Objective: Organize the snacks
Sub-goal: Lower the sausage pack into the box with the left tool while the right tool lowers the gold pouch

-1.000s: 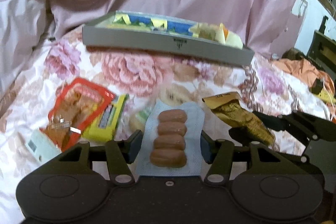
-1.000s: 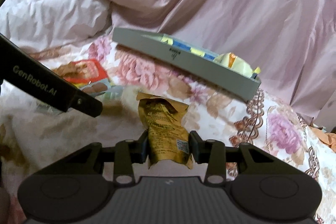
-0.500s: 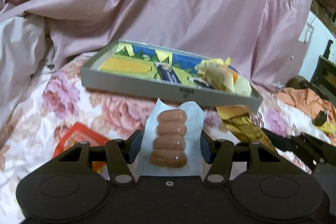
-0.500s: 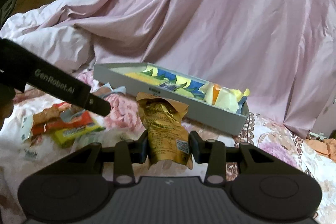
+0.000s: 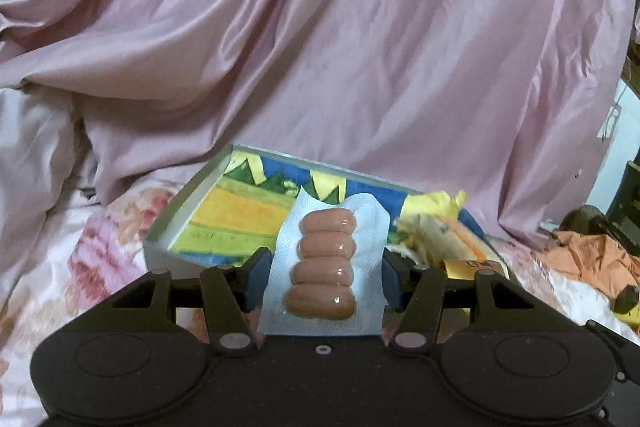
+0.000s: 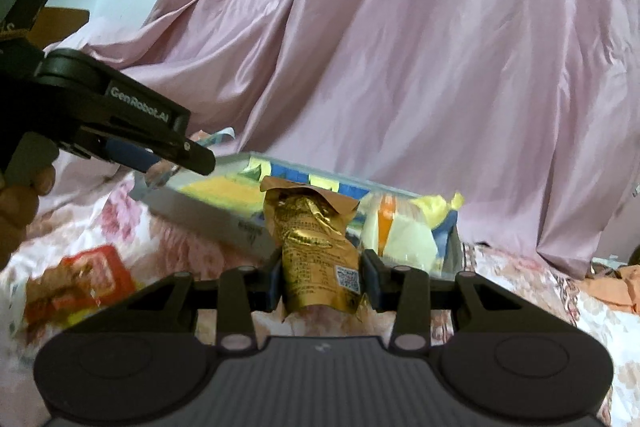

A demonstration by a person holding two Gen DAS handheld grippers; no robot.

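Left gripper (image 5: 324,277) clamped on sausage pack (image 5: 326,269), lower centre of left view, before grey tray (image 5: 188,195) | right gripper (image 6: 322,277) pinched gold pouch (image 6: 316,247), lower centre, tray (image 6: 208,215) behind | red packet (image 6: 80,279) on floral bedspread (image 6: 560,299), lower left.

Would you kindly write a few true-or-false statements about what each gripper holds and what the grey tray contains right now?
1. The left gripper grips a clear pack of four brown sausages. True.
2. The right gripper is open with nothing in it. False: it is shut on a crumpled gold foil snack pouch.
3. The shallow grey tray with a colourful liner already holds a yellow-and-orange packet. True.
4. A red snack packet lies inside the tray. False: it lies on the floral bedsheet, outside it.
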